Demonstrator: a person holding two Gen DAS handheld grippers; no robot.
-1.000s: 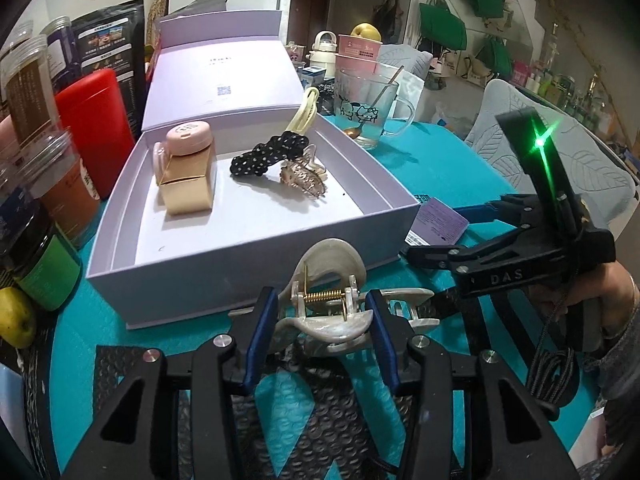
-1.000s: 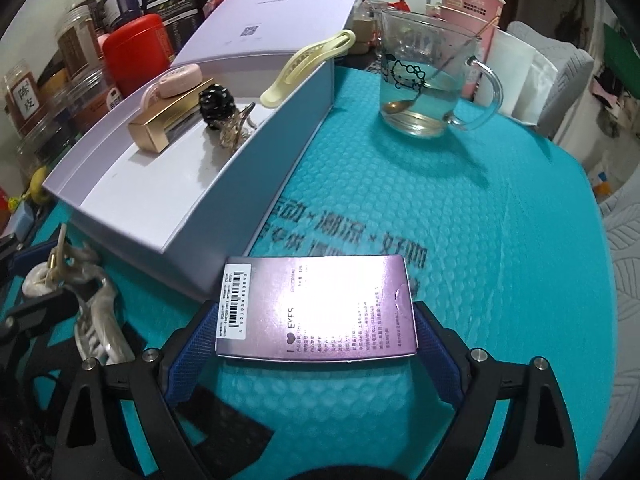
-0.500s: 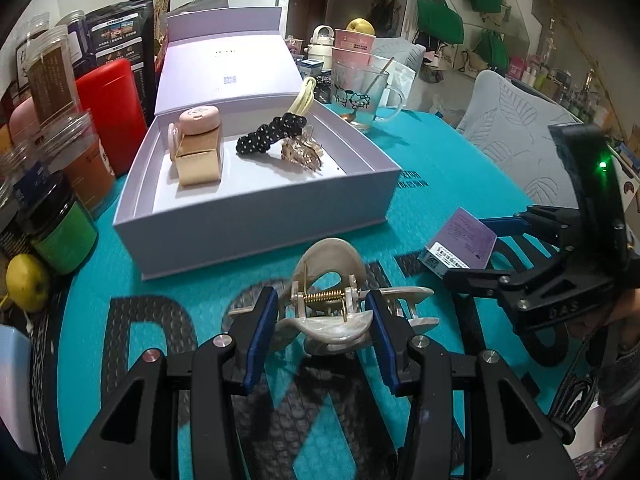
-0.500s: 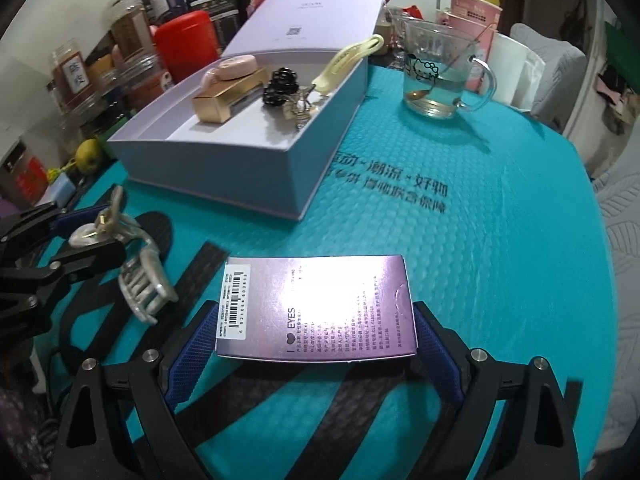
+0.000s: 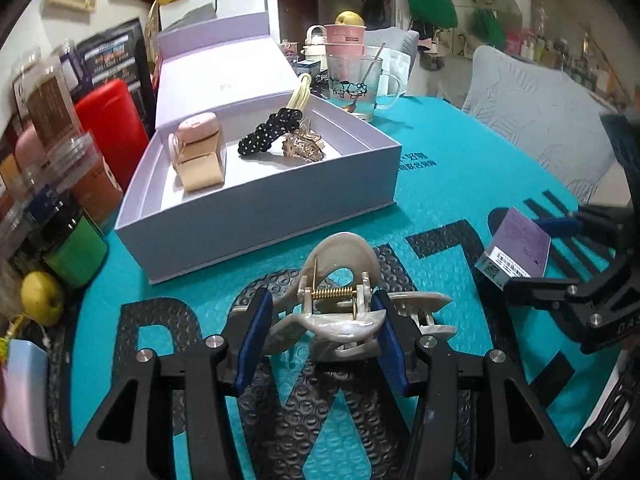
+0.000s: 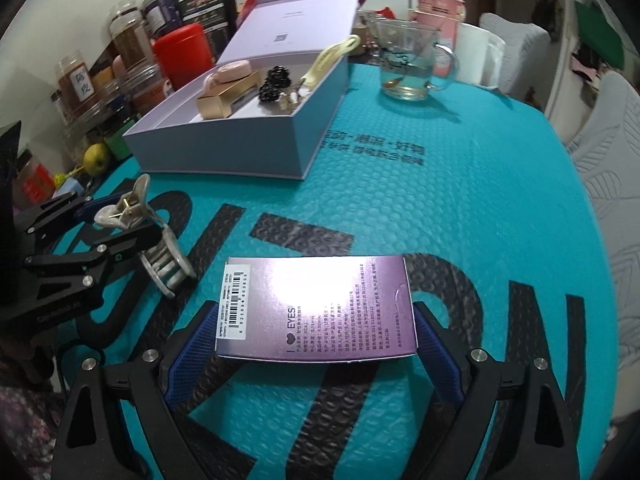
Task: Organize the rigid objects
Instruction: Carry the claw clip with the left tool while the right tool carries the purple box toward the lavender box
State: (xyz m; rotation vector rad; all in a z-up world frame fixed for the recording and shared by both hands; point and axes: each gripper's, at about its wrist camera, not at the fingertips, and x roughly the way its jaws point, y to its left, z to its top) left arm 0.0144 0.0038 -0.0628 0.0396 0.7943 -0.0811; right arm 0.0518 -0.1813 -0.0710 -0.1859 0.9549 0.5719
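Observation:
A pearly hair claw [image 5: 340, 320] sits between the blue pads of my left gripper [image 5: 320, 330], low over the teal mat [image 5: 460, 168]. Its jaws are opening, and both pads still touch the claw's sides. The right wrist view shows the claw [image 6: 132, 216] in that gripper [image 6: 120, 222], teeth hanging down to the mat. My right gripper [image 6: 314, 320] is shut on a flat purple carton [image 6: 316, 304] with a barcode, also visible as the carton [image 5: 516, 248] at the right of the left wrist view. An open lavender box [image 5: 260, 216] holds a black studded clip [image 5: 270, 136] and a gold case [image 5: 200, 168].
Jars, a red canister [image 5: 108, 128] and a lemon [image 5: 40, 298] crowd the table's left edge. A glass mug [image 5: 356, 84] with a spoon stands behind the lavender box [image 6: 224, 152], with pink cups further back. A grey padded chair [image 5: 532, 120] is at the right.
Both grippers have drawn back from the lavender box toward the near side of the mat, each with its object. The left pads stand slightly wider apart around the hair claw.

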